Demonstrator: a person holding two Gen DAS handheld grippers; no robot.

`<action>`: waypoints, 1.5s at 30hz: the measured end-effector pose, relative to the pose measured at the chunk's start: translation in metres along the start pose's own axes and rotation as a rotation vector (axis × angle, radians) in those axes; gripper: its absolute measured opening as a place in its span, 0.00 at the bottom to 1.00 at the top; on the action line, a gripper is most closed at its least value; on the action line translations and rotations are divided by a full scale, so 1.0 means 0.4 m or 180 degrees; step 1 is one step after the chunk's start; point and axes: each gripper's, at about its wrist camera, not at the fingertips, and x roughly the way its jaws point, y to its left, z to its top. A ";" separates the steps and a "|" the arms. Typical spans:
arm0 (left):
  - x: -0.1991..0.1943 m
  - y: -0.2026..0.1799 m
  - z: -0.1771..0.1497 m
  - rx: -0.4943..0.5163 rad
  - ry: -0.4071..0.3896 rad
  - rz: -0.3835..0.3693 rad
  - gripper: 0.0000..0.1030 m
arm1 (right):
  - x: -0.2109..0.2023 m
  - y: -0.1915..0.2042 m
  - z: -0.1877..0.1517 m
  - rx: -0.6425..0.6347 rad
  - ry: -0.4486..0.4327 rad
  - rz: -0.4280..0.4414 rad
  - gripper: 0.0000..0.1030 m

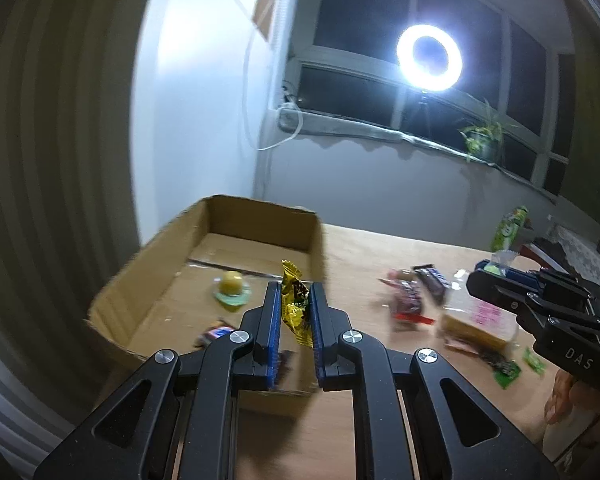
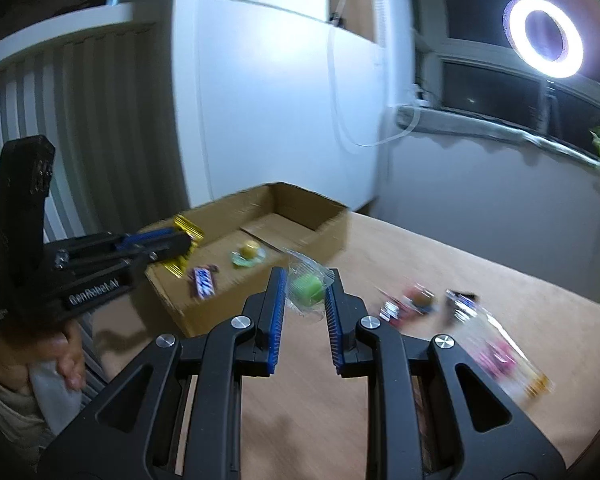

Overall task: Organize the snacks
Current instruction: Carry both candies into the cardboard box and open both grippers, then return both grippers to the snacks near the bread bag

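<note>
Both cams sit on the grippers, angled down along the fingers, close over the table point(image 1: 360, 248). Left cam looks into the cardboard box point(image 1: 220, 236) up close; right cam sees it farther off, w/ the left gripper point(image 2: 188, 246) at left. Shared: box, ring light point(image 1: 429, 57).

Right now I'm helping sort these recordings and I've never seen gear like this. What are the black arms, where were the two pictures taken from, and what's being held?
No robot here: a person holds a hand-held black tool in each hand, and a camera on each one looks out along its two fingers. The left camera shows the left tool shut on a gold snack wrapper, near an open cardboard box. The right camera shows the right tool shut on a green sweet in a clear wrapper. Each picture also shows the other tool from the side. In the box lie a yellow sweet and a blue chocolate bar. More snacks lie blurred on the wooden table.
</note>
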 end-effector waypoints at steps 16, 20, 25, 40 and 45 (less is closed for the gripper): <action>0.065 0.121 -0.014 -0.0139 0.0196 0.0164 0.67 | 0.230 0.105 0.077 -0.0105 0.0070 0.0268 0.66; 0.034 0.128 -0.023 -0.0183 0.0123 0.0267 0.72 | 0.173 0.077 0.058 0.0033 0.0052 0.0158 0.67; 0.002 0.131 -0.027 -0.0326 0.0056 0.0260 0.76 | 0.084 0.090 0.020 -0.0033 -0.0029 -0.0014 0.75; -0.037 -0.018 -0.036 -0.0275 0.0119 0.0040 0.78 | -0.119 0.032 -0.180 0.0183 -0.0057 -0.0222 0.75; -0.043 -0.102 -0.050 -0.0103 0.0154 -0.0112 0.78 | -0.167 -0.014 -0.212 0.0280 -0.0068 -0.0316 0.75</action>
